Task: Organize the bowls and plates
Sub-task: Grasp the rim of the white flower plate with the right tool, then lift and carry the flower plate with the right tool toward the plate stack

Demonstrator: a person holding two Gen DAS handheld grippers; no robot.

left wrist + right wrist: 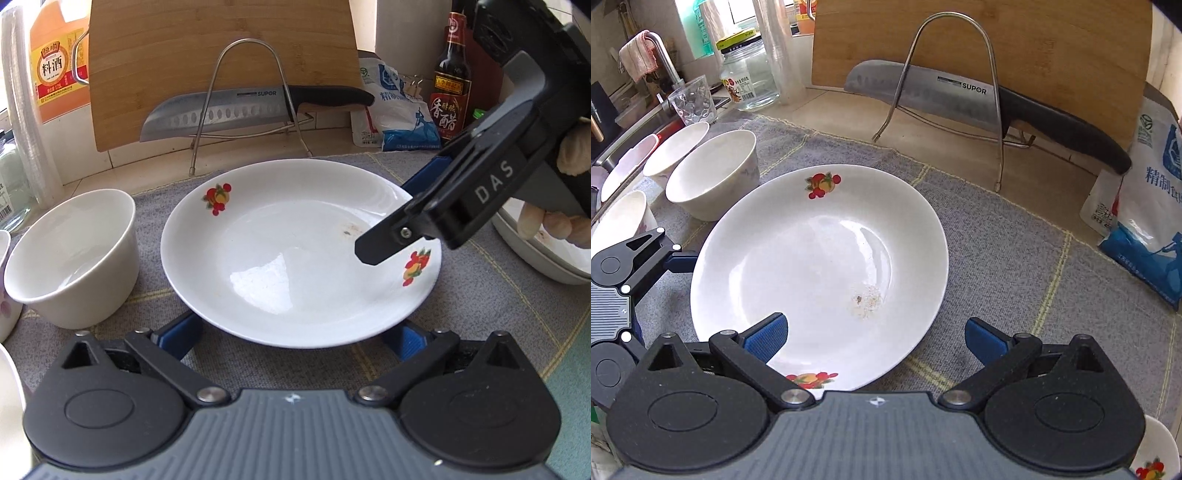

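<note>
My right gripper (875, 341) gapes over the plate's (798, 258) near rim, one pad above it; my left gripper (295, 338), equally wide, waits beside its opposite edge.

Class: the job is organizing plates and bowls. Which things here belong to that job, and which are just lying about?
Job: fruit-patterned plate; plain white bowl; further bowls; stacked dishes; left claw; right claw.

Lying about: knife; wire rack; cutting board; vinegar bottle; salt bag; glass jar.
</note>
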